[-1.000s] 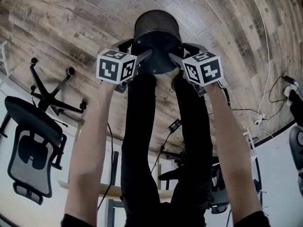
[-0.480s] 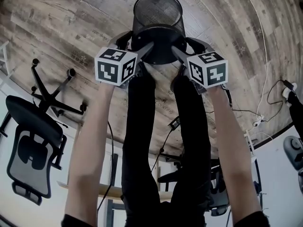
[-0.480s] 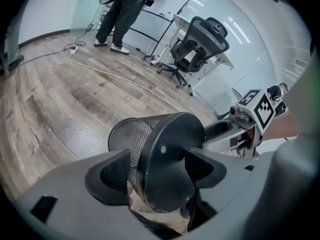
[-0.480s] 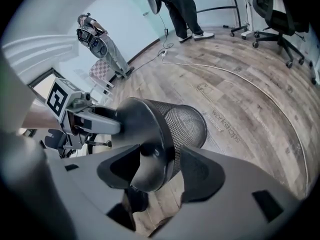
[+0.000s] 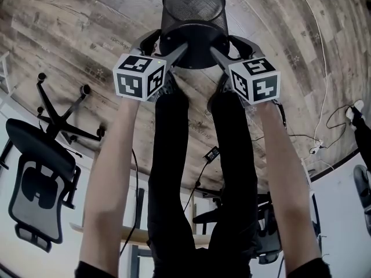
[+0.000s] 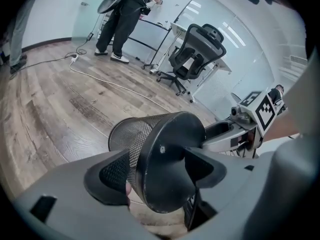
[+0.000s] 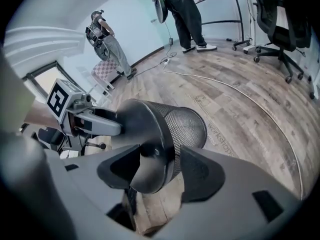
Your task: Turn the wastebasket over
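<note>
A black mesh wastebasket (image 5: 194, 7) with a solid base hangs above the wood floor, lying nearly on its side with its mouth pointing away from me. My left gripper (image 5: 165, 46) is shut on the base rim from the left, and my right gripper (image 5: 229, 47) is shut on it from the right. In the left gripper view, the dark pads (image 6: 112, 176) clamp the wastebasket (image 6: 165, 159) at its base edge. The right gripper view shows the wastebasket (image 7: 185, 126) between that gripper's pads (image 7: 200, 171). The right jaws have just closed a little on the base.
My own legs (image 5: 197, 155) stand below the basket. An office chair (image 5: 37, 178) and a chair base (image 5: 58, 112) are at the left. A cable (image 5: 324, 114) trails over the floor at the right. People (image 6: 127, 14) stand near a desk chair (image 6: 192, 59) far off.
Both grippers have carried the basket forward and a bit higher. It has tipped further, so more of its mesh wall now shows beyond the base.
</note>
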Motion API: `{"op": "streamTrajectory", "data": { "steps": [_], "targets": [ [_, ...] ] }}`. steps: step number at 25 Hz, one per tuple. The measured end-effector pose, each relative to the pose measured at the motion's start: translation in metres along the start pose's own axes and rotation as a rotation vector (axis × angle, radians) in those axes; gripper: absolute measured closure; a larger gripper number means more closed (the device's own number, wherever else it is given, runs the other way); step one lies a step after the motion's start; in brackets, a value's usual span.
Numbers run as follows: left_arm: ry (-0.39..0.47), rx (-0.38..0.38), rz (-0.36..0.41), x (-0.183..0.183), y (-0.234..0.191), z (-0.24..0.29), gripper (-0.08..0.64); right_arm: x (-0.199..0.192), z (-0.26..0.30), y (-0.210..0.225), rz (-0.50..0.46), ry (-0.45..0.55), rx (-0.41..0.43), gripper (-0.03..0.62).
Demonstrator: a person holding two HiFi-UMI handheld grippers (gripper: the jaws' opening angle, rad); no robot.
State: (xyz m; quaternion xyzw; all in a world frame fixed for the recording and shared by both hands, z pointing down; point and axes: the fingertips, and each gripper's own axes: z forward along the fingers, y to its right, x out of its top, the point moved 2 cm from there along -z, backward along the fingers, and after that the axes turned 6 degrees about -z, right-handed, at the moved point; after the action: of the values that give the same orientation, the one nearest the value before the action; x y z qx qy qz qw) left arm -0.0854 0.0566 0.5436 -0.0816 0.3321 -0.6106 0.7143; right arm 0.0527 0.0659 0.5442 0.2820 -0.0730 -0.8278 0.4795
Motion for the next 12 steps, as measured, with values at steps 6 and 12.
{"op": "streamTrajectory", "data": {
  "steps": [6, 12],
  "targets": [
    [0.010, -0.002, -0.054, -0.006, -0.004, -0.001, 0.195, 0.004, 0.002, -0.004, -0.006, 0.011, 0.026, 0.327],
    [-0.030, -0.039, -0.093, -0.022, -0.002, -0.010, 0.176, -0.004, -0.002, -0.022, 0.034, -0.006, 0.127, 0.311]
  ]
}}
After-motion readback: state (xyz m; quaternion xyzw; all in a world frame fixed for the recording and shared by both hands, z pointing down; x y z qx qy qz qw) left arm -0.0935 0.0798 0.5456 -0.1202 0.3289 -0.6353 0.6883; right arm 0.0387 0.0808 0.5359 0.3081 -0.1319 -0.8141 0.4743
